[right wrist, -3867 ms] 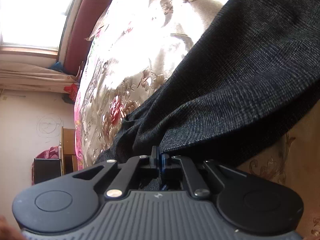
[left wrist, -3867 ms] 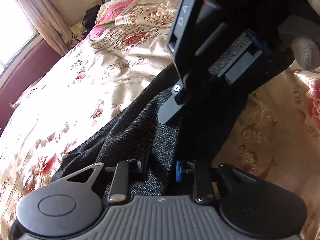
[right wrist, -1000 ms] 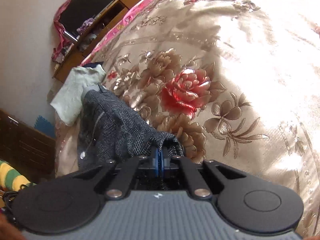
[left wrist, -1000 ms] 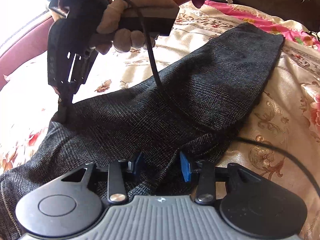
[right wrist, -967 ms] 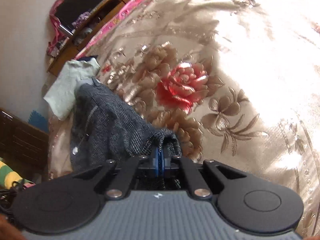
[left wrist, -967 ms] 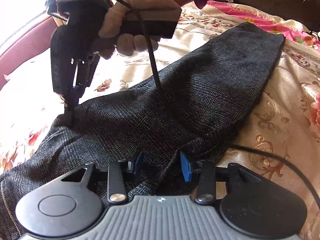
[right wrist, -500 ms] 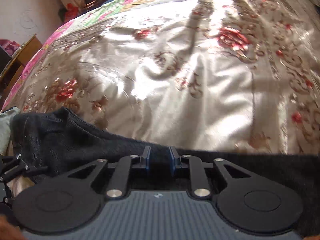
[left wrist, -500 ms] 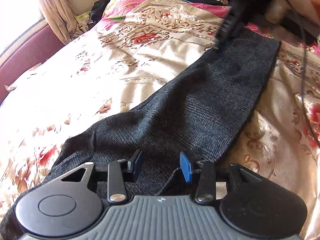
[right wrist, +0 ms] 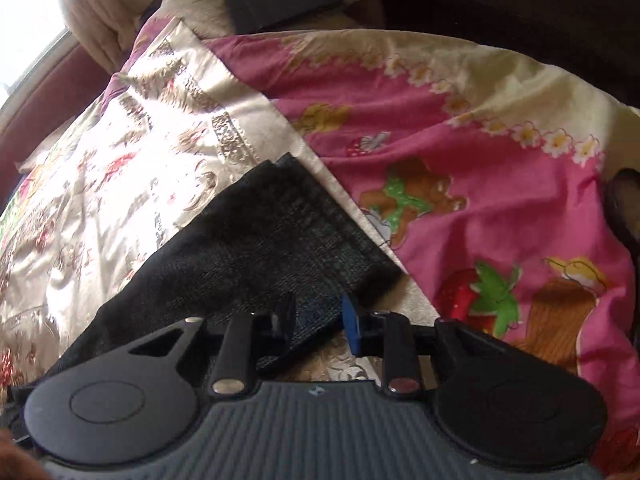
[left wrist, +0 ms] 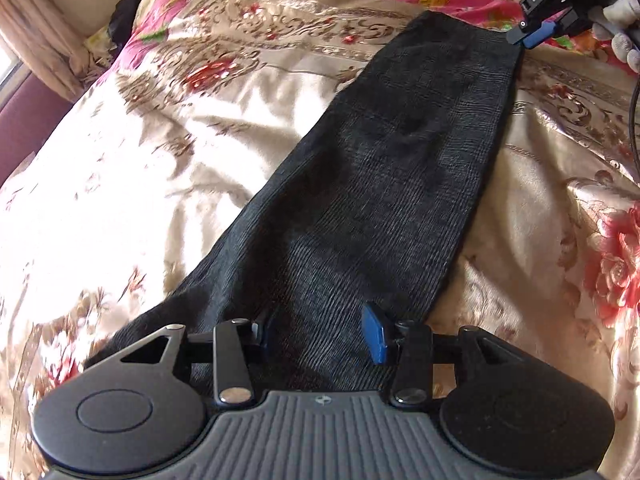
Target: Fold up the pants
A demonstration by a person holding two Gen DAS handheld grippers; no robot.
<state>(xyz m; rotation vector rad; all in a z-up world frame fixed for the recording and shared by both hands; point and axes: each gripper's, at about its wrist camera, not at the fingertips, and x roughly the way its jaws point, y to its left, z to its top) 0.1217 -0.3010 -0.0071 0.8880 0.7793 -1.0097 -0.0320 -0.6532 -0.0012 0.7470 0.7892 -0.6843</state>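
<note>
Left gripper (left wrist: pixel 320 330): jaws spread wide, blue pads well apart, nothing held between them. The fingers hover over the near end of the dark grey pants (left wrist: pixel 384 184); whether they touch the cloth cannot be told.

Right gripper (right wrist: pixel 316 320): jaws parted, a moderate gap between the black finger and the blue pad, gripping nothing. A corner of the pants' far end (right wrist: pixel 256 248) lies between and just beyond the fingertips; the fabric passes under the left finger, and contact cannot be confirmed. In the left wrist view the same right gripper (left wrist: pixel 534 34) appears at the upper right, its blue-tipped fingers at the far corner of the garment, with a white-gloved hand (left wrist: pixel 624 32) behind it.

Pants: laid flat as one long narrow strip running from the left gripper diagonally away to the right gripper, the cloth mostly smooth, with a slight dent near the middle.

Support: a cream satin bedspread (left wrist: pixel 120 168) with red and gold flowers. At the far end of the pants a pink printed sheet (right wrist: pixel 460 152) with strawberries and bears meets the bedspread's edge; the hem lies beside this seam. A beige curtain (left wrist: pixel 36 40) hangs at upper left.
</note>
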